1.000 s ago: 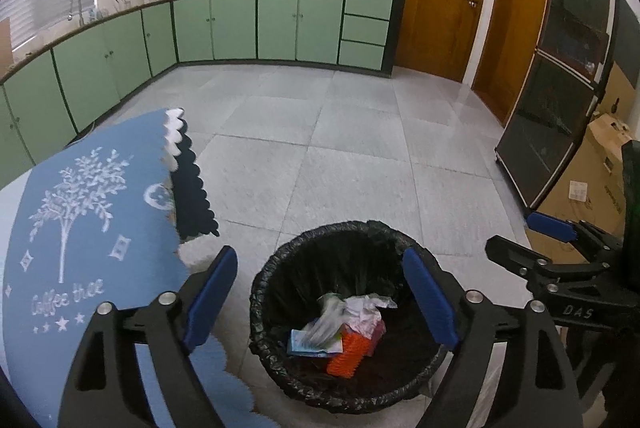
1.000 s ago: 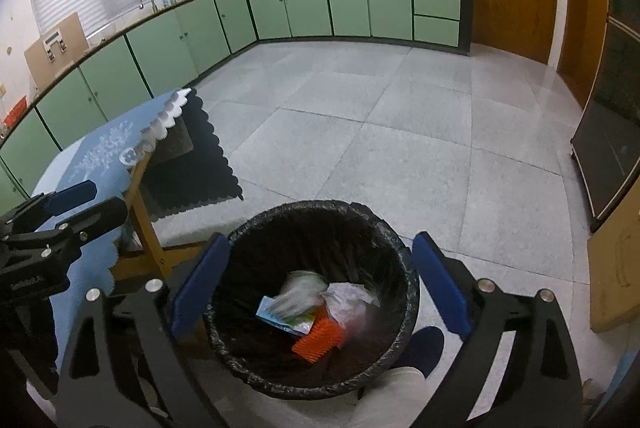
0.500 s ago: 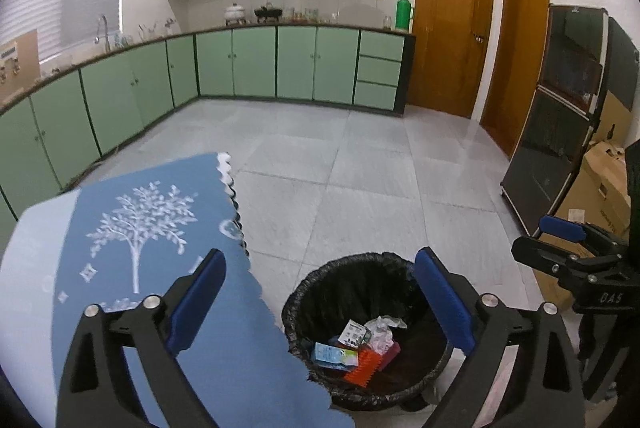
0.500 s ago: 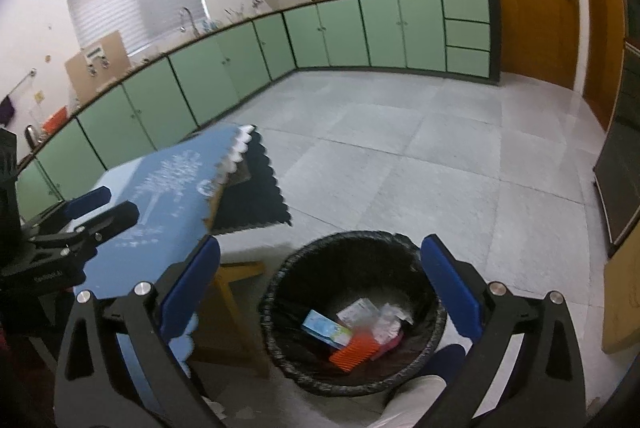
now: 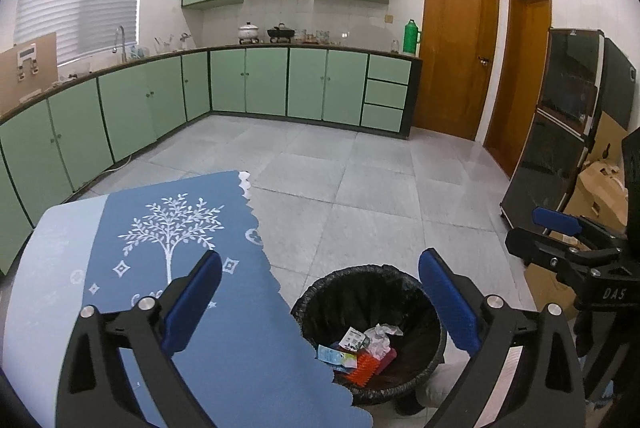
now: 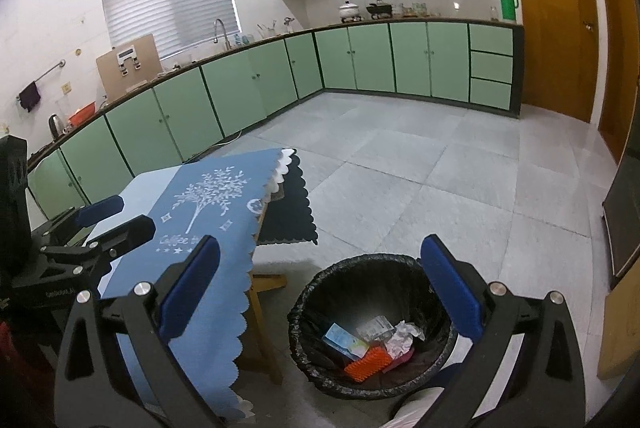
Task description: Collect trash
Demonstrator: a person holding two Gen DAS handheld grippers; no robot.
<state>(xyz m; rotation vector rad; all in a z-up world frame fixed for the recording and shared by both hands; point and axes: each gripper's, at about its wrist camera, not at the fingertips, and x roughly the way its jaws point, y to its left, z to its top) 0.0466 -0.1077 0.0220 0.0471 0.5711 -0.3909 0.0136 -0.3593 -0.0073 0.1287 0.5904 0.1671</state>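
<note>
Black-lined trash bin [image 5: 370,332] sits below and ahead of us, between our spread, empty left gripper [image 5: 320,302] and right gripper [image 6: 320,292], neither nearer.

even indoor light, sharp centre, fisheye bending and dark vignette corners

Both black two-finger grippers with blue pads, left [image 5: 320,302] and right [image 6: 320,284], now sit higher above the black-lined round bin [image 5: 320,312], their jaws spread wider. The bin looks smaller and lower in both views, and its paper scraps have settled.
</note>
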